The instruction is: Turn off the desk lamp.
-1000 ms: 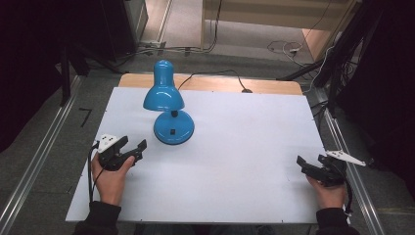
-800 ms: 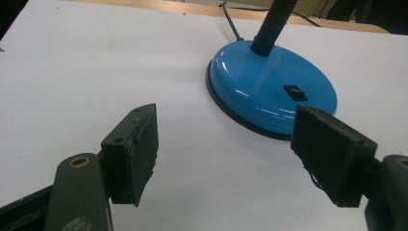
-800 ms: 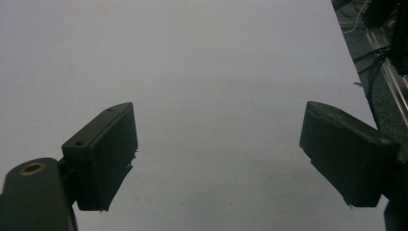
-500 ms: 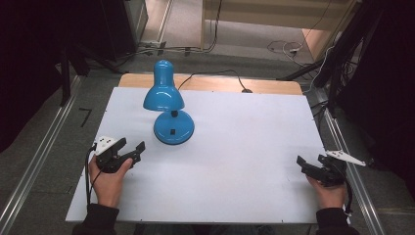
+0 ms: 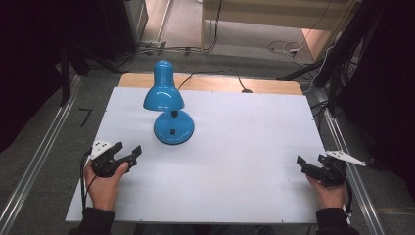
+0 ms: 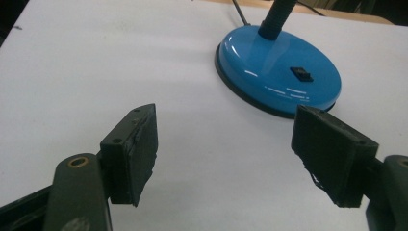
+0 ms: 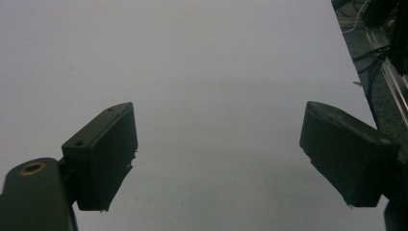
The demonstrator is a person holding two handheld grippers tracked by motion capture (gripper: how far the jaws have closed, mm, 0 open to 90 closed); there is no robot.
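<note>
Hands grip both grippers at the near edge of the white table (image 5: pixel 235 161). At near left, the left gripper (image 5: pixel 128 154) has its jaws spread wide with nothing between them and points toward the lamp; in the left gripper view (image 6: pixel 223 159) its two black pads (image 6: pixel 139 147) frame bare table, with the lamp base (image 6: pixel 279 72) just beyond the far pad. At near right, well apart from the lamp, the right gripper (image 5: pixel 309 165) is also wide and empty, over bare table in the right gripper view (image 7: pixel 216 159). Farther back, left of centre, the blue lamp (image 5: pixel 169 105) stands upright, its shade (image 5: pixel 163 93) tipped down over the round base, a small black switch (image 5: pixel 172 131) on top. Its cord (image 5: pixel 215 76) runs off the far edge.
</note>
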